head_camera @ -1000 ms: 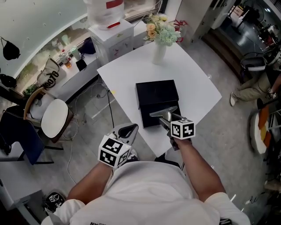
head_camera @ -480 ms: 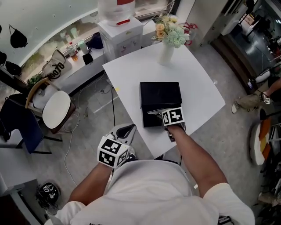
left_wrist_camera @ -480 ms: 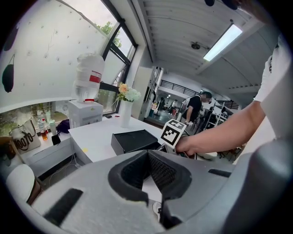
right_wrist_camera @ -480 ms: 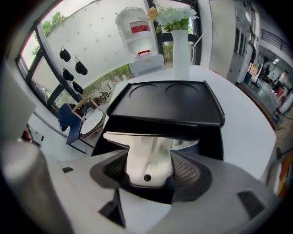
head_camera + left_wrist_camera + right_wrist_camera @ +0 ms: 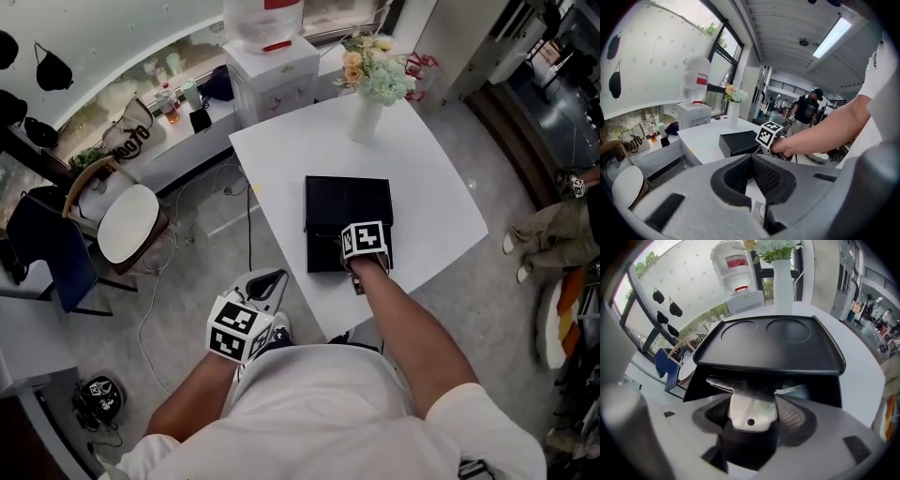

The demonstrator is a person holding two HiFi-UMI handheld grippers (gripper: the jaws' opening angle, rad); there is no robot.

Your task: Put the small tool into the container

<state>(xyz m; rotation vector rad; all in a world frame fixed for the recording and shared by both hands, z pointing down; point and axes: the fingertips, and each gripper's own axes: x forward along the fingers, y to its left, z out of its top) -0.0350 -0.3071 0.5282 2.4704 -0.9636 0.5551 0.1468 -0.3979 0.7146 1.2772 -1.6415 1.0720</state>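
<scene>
A black box-shaped container point(image 5: 347, 202) lies on the white table point(image 5: 431, 197); its flat lid point(image 5: 773, 341) has two round recesses, and an open slot shows below the lid at the near side. My right gripper point(image 5: 354, 249) is at that near side, shut on the small tool point(image 5: 750, 399), a scraper with a black handle and a wide metal blade. The blade's front edge reaches into the slot. My left gripper point(image 5: 270, 280) hangs low off the table's near-left corner, jaws together and empty; in its own view the left gripper point(image 5: 752, 176) faces the container point(image 5: 738, 142).
A white vase of flowers point(image 5: 367, 112) stands at the table's far edge. Left of the table are a round-seated chair point(image 5: 127, 225), floor cables and a white cabinet point(image 5: 277, 75). A person's legs point(image 5: 553, 225) show at the right.
My right gripper has moved forward with the tool, from just short of the container to its near side, with the blade entering the slot. The left gripper has stayed put.
</scene>
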